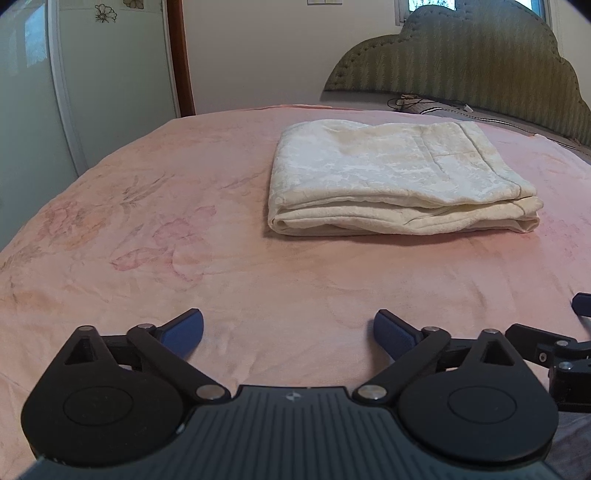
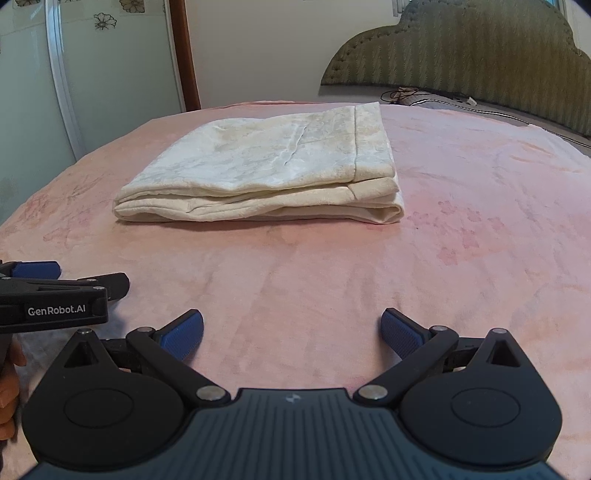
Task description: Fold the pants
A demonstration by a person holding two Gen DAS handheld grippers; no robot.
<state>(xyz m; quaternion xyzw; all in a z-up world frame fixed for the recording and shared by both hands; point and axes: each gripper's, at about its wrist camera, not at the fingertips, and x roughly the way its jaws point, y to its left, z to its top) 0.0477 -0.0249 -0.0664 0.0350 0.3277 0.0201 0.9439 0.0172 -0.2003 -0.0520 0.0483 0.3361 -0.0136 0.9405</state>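
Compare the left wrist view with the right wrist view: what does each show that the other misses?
Only the left wrist view shows the window above the headboard. Only the right wrist view shows the person's hand and the brand label on the left gripper. Both show the folded cream pants on the pink bedspread, nothing between either gripper's open jaws.

A home bedroom: pink bedspread (image 1: 184,221), padded headboard (image 1: 461,62), wardrobe door (image 1: 110,74)
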